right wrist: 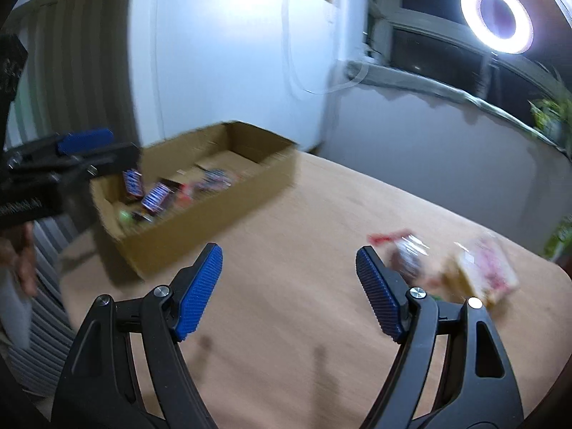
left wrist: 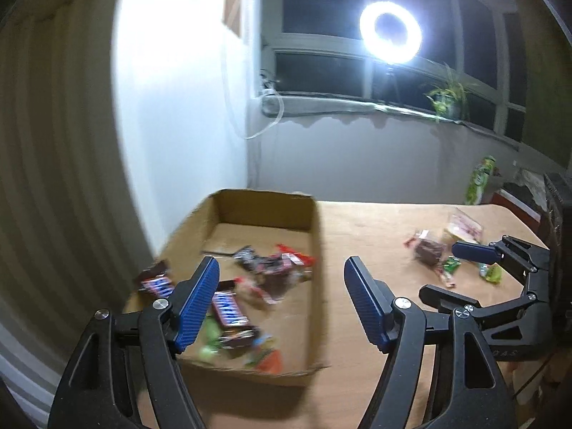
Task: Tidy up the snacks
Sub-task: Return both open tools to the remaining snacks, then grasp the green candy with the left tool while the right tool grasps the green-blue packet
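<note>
The cardboard box point(left wrist: 250, 286) sits at the far left of the counter point(right wrist: 286, 321) and already holds several wrapped bars and candies. The loose snacks point(right wrist: 447, 268) that are not yet sorted lie in a small cluster on the right side of the counter, well apart from the box.

The left gripper point(left wrist: 282, 300) hangs over the near right corner of the box, its jaws apart with nothing between them. The right gripper point(right wrist: 289, 282) is also spread wide and empty, above bare counter.

From the right gripper the cluster lies ahead and to the right, just past its right finger, so that hand is clearly the nearer one. The packets are blurred, so their long axes cannot be told for certain.
</note>
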Tool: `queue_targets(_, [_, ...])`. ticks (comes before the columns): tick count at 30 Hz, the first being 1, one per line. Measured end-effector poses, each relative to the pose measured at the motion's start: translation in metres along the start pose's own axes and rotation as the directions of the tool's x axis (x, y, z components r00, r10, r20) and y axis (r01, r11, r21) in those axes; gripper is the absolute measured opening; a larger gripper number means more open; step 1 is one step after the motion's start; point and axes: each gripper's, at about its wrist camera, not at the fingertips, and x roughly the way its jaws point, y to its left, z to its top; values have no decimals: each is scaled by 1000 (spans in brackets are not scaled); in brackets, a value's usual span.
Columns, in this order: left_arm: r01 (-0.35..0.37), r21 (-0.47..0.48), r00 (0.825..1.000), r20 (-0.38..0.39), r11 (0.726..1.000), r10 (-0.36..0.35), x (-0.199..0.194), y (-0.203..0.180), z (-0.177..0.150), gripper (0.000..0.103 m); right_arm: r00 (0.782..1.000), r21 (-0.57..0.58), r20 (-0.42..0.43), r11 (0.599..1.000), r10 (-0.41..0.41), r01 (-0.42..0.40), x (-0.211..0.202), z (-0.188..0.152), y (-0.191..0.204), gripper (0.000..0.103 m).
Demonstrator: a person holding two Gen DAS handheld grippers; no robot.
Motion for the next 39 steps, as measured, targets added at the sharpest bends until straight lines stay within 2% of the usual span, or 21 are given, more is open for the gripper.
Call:
queue_targets(3, [41, 30, 999, -7, 999, -41, 5, -23, 2, 76, 997, 57, -27, 996, -71, 72, -12, -17, -40, 80])
queue_targets(8, [127, 88, 992, -37, 988, -124, 15, -66, 5, 76, 988, 150, -61, 977, -144, 152, -29, -43, -96, 80])
queue_targets(14, [198, 135, 979, -84, 971, -188, 30, -105, 2, 76, 980, 193, -78, 962, -181, 193, -39, -59, -131, 80])
queue_targets(17, [257, 143, 963, -117, 956, -242, 40, -124, -1, 76, 979, 207, -94, 958, -184, 199, -40, -66, -145, 80])
queue_targets(18, [283, 146, 955, -131, 948, -265, 43, -132, -3, 76, 978, 210, -104, 957, -180, 198, -39, -68, -148, 80])
queue_targets(21, [396, 162, 909, -208, 904, -361, 58, -158, -9, 76, 978, 210, -149, 961, -148, 178, -29, -73, -156, 80])
queue_targets(24, [496, 144, 845, -307, 856, -438, 87, -185, -15, 76, 977, 212, -185, 966, -109, 148, -17, -76, -163, 80])
queue_targets(27, [534, 99, 802, -374, 840, -466, 113, -201, -20, 74, 977, 222, -199, 968, -72, 117, -8, -75, -171, 80])
queue_targets(28, [540, 92, 794, -387, 837, -469, 120, -204, -20, 74, 977, 227, -204, 967, -65, 112, -6, -75, -173, 77])
queue_targets(29, [541, 80, 785, -405, 837, -469, 127, -207, -20, 73, 977, 234, -208, 967, -56, 105, -4, -75, -175, 68])
queue_targets(30, [541, 69, 778, -420, 838, -467, 131, -208, -19, 73, 977, 239, -212, 967, -36, 88, -1, -76, -176, 64])
queue_targets(32, [531, 59, 783, -416, 845, -463, 135, -208, -13, 72, 976, 237, -217, 969, -14, 66, 1, -77, -174, 56])
queue_targets(35, [515, 57, 791, -415, 855, -449, 141, -208, -7, 72, 977, 235, -215, 971, -2, 53, 2, -78, -172, 26])
queue_targets(37, [493, 80, 803, -425, 866, -418, 147, -211, -5, 72, 978, 240, -210, 969, 3, 49, 1, -79, -172, 25])
queue_targets(39, [487, 92, 804, -436, 868, -405, 154, -217, -7, 72, 978, 239, -206, 970, 0, 50, 1, -80, -171, 25])
